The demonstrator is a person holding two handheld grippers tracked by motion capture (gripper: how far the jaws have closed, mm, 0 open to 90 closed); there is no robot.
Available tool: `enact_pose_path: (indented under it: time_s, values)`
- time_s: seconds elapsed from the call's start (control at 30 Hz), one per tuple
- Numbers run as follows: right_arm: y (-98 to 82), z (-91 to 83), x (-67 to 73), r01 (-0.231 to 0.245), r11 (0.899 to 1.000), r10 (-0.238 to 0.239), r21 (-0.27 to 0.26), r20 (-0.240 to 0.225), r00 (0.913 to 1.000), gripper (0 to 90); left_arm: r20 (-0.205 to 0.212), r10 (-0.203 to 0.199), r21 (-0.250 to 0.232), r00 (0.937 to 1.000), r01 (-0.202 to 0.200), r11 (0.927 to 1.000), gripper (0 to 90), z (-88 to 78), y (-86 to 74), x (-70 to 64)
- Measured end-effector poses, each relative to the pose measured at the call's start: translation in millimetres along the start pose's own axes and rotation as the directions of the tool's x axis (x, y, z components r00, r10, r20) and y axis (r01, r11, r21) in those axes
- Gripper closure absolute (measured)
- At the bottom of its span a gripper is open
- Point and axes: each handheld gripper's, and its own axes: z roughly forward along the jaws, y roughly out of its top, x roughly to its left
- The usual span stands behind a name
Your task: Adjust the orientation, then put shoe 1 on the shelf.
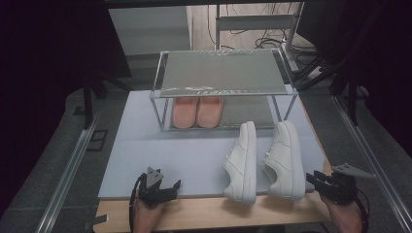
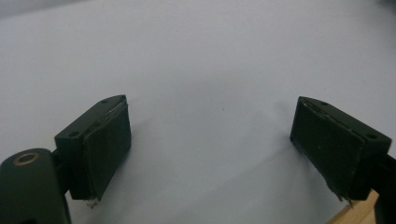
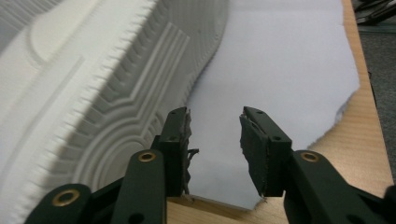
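Two white sneakers lie tipped on their sides on a pale sheet near the table's front edge. The right sneaker (image 1: 285, 160) shows its ribbed white sole (image 3: 88, 93) up close; the left sneaker (image 1: 242, 162) lies just beside it, toes pointing forward.

You are working in a lab-style recording space, not a home. Your wooden desk (image 1: 214, 213) carries a pale sheet (image 1: 145, 145) taped flat as a staging surface, framed by aluminium rails (image 1: 68, 170). Dark curtains (image 1: 43, 58) close off the sides, and loose cables (image 1: 272, 41) trail over the floor behind a metal shoe rack (image 1: 223, 87).
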Motion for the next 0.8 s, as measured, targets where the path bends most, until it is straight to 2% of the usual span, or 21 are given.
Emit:
enact_pose_path:
  time_s: [0.03,0.17,0.43,0.57,0.8]
  values:
    - [2.5,0.7,1.3,0.005,1.000,-0.004,0.017,-0.022,0.9997,64.7,0.000,0.000,0.000,1.0000,0.000,1.0000,12.1,0.0,0.0,0.1]
    - [9.5,0.7,8.4,0.039,0.998,-0.037,0.041,-0.034,0.9987,69.6,0.000,-0.001,-0.001,1.0000,0.001,1.0000,12.1,0.0,-0.1,-0.1]
    - [22.1,-3.1,12.8,0.067,0.997,-0.067,0.041,-0.008,0.9977,78.7,-0.002,-0.003,-0.002,1.0000,0.003,1.0000,12.5,-0.2,-0.2,-0.5]
    - [27.2,-6.0,15.6,0.095,0.994,-0.095,0.044,-0.010,0.9954,84.3,-0.004,-0.003,-0.002,1.0000,0.003,1.0000,12.6,-0.3,-0.3,-0.8]
    - [36.7,-11.0,20.7,0.112,0.993,-0.112,0.029,-0.023,0.9935,87.7,-0.004,-0.004,-0.002,1.0000,0.004,1.0000,12.7,-0.3,-0.3,-0.8]
